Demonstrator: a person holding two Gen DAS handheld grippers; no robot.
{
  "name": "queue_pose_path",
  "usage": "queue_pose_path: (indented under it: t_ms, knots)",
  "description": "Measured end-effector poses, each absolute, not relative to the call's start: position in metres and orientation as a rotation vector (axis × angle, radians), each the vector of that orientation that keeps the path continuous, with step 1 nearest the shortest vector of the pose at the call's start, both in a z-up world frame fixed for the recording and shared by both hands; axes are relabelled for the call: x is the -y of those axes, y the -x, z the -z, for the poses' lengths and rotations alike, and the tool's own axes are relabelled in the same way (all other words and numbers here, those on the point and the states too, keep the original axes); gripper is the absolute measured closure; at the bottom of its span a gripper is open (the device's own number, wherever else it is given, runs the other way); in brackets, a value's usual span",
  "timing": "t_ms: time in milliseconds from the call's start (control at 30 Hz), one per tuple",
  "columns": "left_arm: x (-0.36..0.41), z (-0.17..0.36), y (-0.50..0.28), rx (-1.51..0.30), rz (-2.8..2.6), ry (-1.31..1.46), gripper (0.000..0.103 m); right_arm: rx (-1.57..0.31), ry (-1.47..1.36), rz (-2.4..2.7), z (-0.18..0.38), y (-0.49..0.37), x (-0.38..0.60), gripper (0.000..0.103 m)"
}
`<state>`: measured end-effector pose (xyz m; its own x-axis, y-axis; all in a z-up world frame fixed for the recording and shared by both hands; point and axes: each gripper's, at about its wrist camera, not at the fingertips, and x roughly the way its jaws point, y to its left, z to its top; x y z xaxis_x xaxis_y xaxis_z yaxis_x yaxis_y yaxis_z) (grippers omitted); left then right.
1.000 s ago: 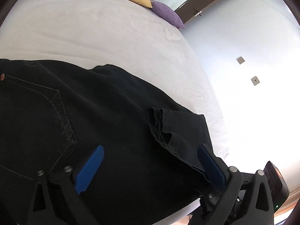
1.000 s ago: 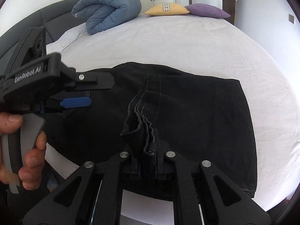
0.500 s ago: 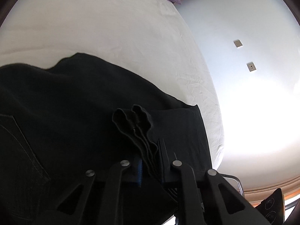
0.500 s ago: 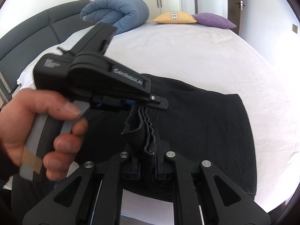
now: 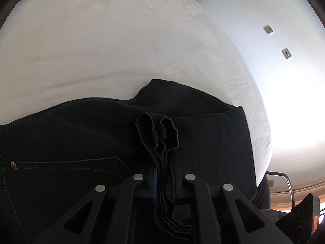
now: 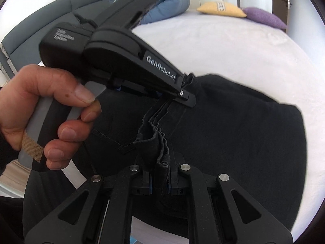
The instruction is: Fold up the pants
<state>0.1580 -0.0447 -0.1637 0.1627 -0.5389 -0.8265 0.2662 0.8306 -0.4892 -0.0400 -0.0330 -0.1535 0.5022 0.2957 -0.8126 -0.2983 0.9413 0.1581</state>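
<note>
Black pants (image 5: 81, 142) lie folded on the white bed, their pocket stitching and a rivet (image 5: 13, 165) showing at the left. My left gripper (image 5: 164, 174) pinches the bunched leg hems (image 5: 156, 128); its jaws are opening a little, with the cloth layers still pressed between the pads. My right gripper (image 6: 160, 174) clamps the same hem bunch (image 6: 156, 142) nearer its other end, its jaws also opening slightly on the cloth. In the right wrist view a hand (image 6: 50, 105) holds the left gripper (image 6: 189, 99) just beyond, over the pants (image 6: 243, 132).
White sheet (image 5: 121, 40) stretches beyond the pants. A rolled blue duvet (image 6: 162, 2), a yellow pillow (image 6: 221, 9) and a purple pillow (image 6: 266, 18) sit at the far end by the grey headboard (image 6: 40, 20). The bed's edge and a wall with sockets (image 5: 268, 29) lie to the right.
The left gripper, open above the pants a second ago, has shut on the hem bunch close to the right gripper. Both grippers have carried the raised hems across the pants.
</note>
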Motion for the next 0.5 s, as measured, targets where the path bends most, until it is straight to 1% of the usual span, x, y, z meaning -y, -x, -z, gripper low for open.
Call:
queue_pose_path:
  t_ms: [67,100,133,167,200,233,267,300,367,433,467,500]
  knots:
    - [0.045,0.170,-0.158,-1.289,0.576,0.238,0.081,-1.056,-0.017,-0.345,0.169,0.037,0.032,0.090]
    - [0.045,0.169,-0.157,-1.282,0.577,0.236,0.078,-1.065,-0.050,-0.347,0.170,0.038,0.036,0.090]
    - [0.044,0.165,-0.155,-1.267,0.569,0.223,0.074,-1.075,-0.095,-0.368,0.168,0.040,0.042,0.088]
    - [0.050,0.158,-0.155,-1.248,0.552,0.203,0.063,-1.096,-0.153,-0.413,0.163,0.044,0.049,0.081]
    - [0.051,0.150,-0.151,-1.219,0.524,0.176,0.044,-1.109,-0.196,-0.444,0.160,0.047,0.057,0.071]
    - [0.052,0.139,-0.145,-1.174,0.463,0.119,0.031,-1.115,-0.257,-0.478,0.154,0.055,0.068,0.060]
    - [0.052,0.130,-0.138,-1.125,0.418,0.066,0.013,-1.101,-0.316,-0.497,0.147,0.065,0.081,0.036]
    - [0.053,0.120,-0.131,-1.075,0.387,0.029,0.007,-1.075,-0.376,-0.514,0.140,0.076,0.094,0.025]
    - [0.056,0.106,-0.120,-1.023,0.355,0.003,0.008,-1.051,-0.471,-0.566,0.129,0.097,0.123,0.025]
    - [0.061,0.099,-0.107,-0.986,0.359,-0.021,0.010,-1.012,-0.569,-0.612,0.124,0.106,0.158,0.025]
    - [0.069,0.098,-0.097,-0.975,0.362,-0.063,0.015,-0.995,-0.603,-0.607,0.122,0.087,0.186,0.025]
    - [0.072,0.102,-0.091,-0.980,0.373,-0.098,0.024,-0.985,-0.637,-0.599,0.121,0.072,0.205,0.026]
